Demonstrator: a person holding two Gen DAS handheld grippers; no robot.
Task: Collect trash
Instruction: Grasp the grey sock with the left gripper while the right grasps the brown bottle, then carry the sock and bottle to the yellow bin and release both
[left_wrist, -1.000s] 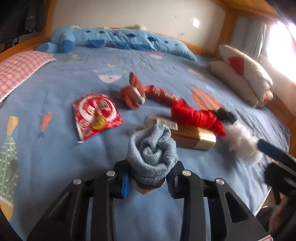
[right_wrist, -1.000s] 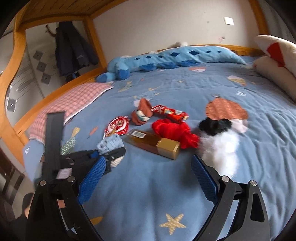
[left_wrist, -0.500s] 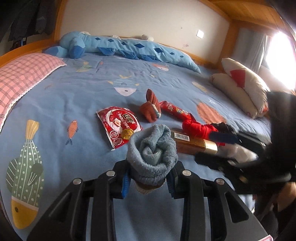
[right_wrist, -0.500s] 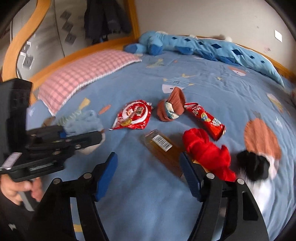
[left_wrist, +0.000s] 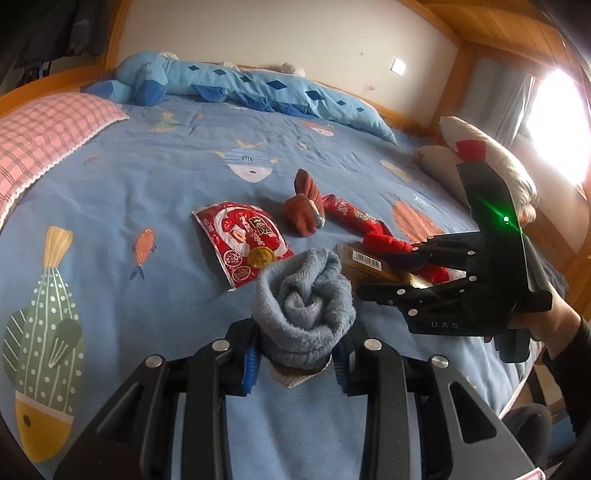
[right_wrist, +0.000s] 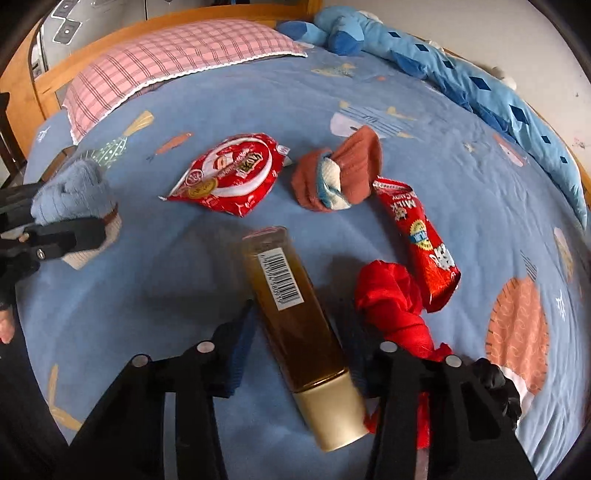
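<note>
- My left claw (left_wrist: 298, 363) is clenched on a rolled grey-blue sock (left_wrist: 304, 308), held above the bed (left_wrist: 147, 184).
- My right claw (right_wrist: 301, 360) is closing around the amber bottle (right_wrist: 295, 310); the bottle lies between its blue pads, and I cannot tell if they press it yet.
- The bottle has a gold cap, a barcode label and brown liquid inside.
- A round red wrapper (right_wrist: 231, 175) and a long red candy packet (right_wrist: 421, 236) lie flat on the bed beyond it.

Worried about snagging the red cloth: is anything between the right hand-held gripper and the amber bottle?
Nothing visible. The amber bottle already lies between the closing jaws of the right hand-held gripper. The red cloth lies beside it, outside the jaws.
</note>
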